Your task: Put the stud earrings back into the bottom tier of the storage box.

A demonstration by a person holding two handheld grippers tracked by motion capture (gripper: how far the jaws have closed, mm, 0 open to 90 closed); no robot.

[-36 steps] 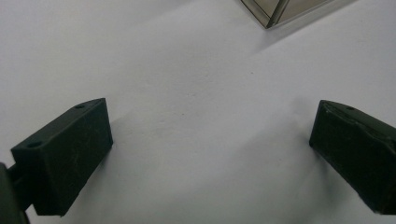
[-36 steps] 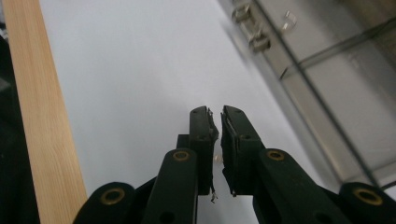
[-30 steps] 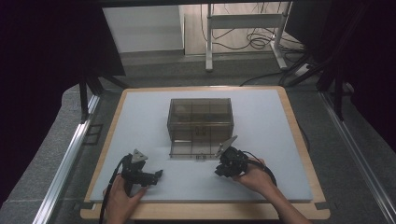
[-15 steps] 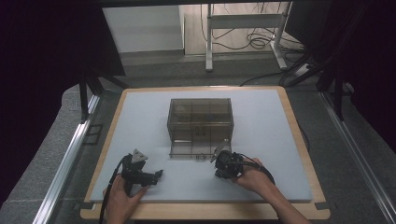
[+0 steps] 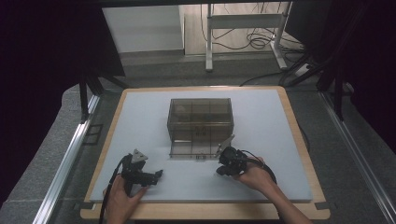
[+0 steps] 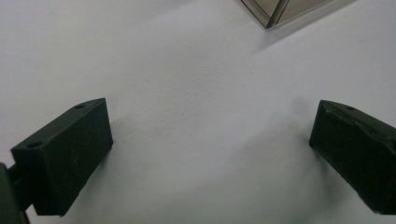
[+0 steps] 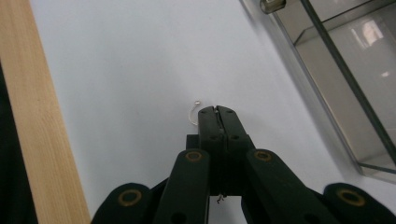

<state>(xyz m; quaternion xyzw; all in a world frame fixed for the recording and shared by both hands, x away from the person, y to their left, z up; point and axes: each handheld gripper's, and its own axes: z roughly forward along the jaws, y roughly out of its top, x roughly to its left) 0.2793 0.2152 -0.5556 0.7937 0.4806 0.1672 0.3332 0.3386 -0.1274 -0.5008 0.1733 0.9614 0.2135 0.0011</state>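
High view: right gripper (image 5: pixel 223 169) low on the white bench (image 5: pixel 280 140), just in front of the open clear compartment box (image 5: pixel 200 122); left gripper (image 5: pixel 156 175) idle, well apart. Left gripper view: jaws wide, nothing between, box corner far ahead. Right gripper view: jaws have just been closing and now meet on a small wire hook (image 7: pixel 194 112), whose loop pokes out at the tips. Pick looks done; carrying it to the box remains.
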